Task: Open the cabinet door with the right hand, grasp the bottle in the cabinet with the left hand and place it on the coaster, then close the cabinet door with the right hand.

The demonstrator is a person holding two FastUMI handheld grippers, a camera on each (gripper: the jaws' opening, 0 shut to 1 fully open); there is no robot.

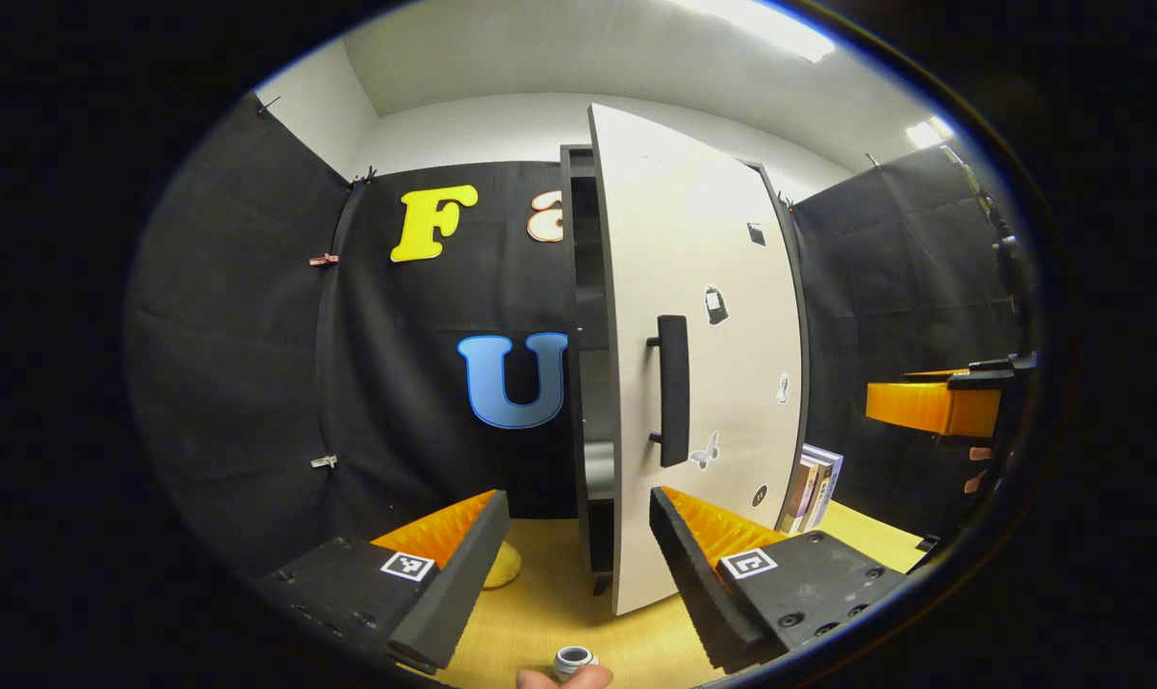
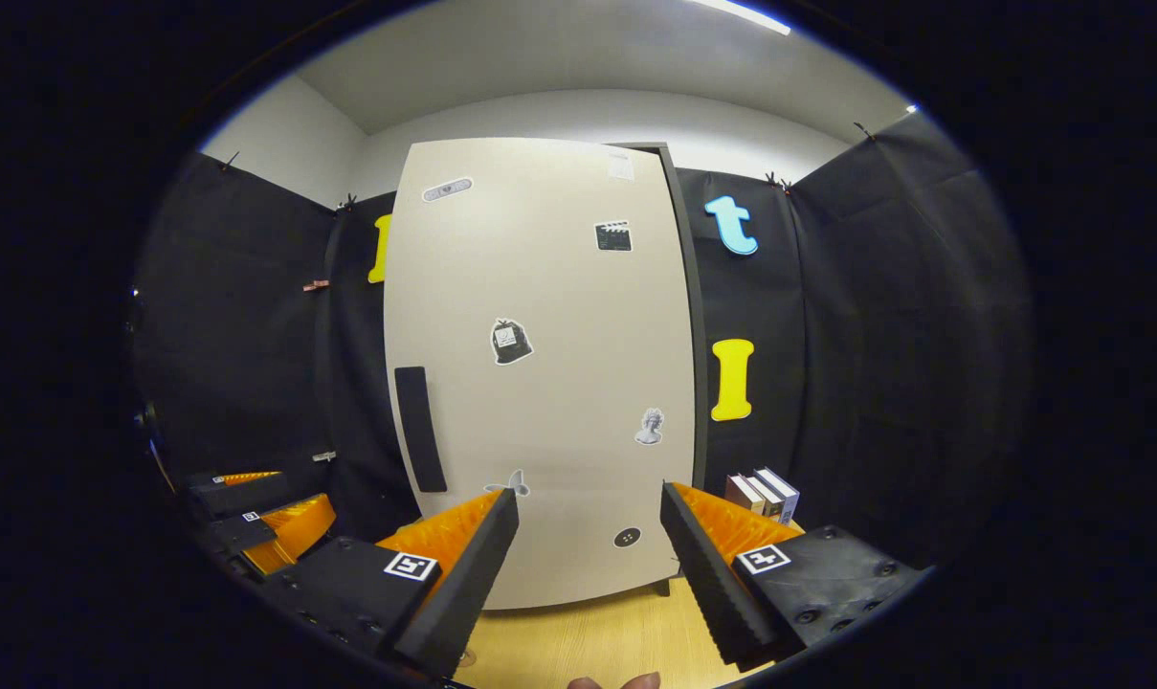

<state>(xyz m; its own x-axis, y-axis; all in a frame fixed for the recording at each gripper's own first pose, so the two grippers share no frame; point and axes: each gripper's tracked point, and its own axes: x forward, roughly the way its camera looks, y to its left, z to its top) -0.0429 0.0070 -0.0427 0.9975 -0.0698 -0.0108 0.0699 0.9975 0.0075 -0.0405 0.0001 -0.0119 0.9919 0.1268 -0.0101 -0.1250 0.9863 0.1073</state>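
I am holding my left gripper (image 1: 578, 565) wide apart with nothing between the jaws, facing the free edge of the cabinet door (image 1: 702, 364). The door is standing tall and upright, partly swung out from the dark cabinet (image 1: 583, 316), its pale face carrying small stickers and a black vertical handle (image 1: 672, 390). My right gripper (image 2: 588, 565) is also gaping empty, looking at the door's front above the wooden table (image 2: 597, 641). Some books (image 2: 765, 493) are standing just right of the cabinet.

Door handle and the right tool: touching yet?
Apart. In the right gripper view the open right tool points at the bare door panel; the handle stands off to its left, gap visible.
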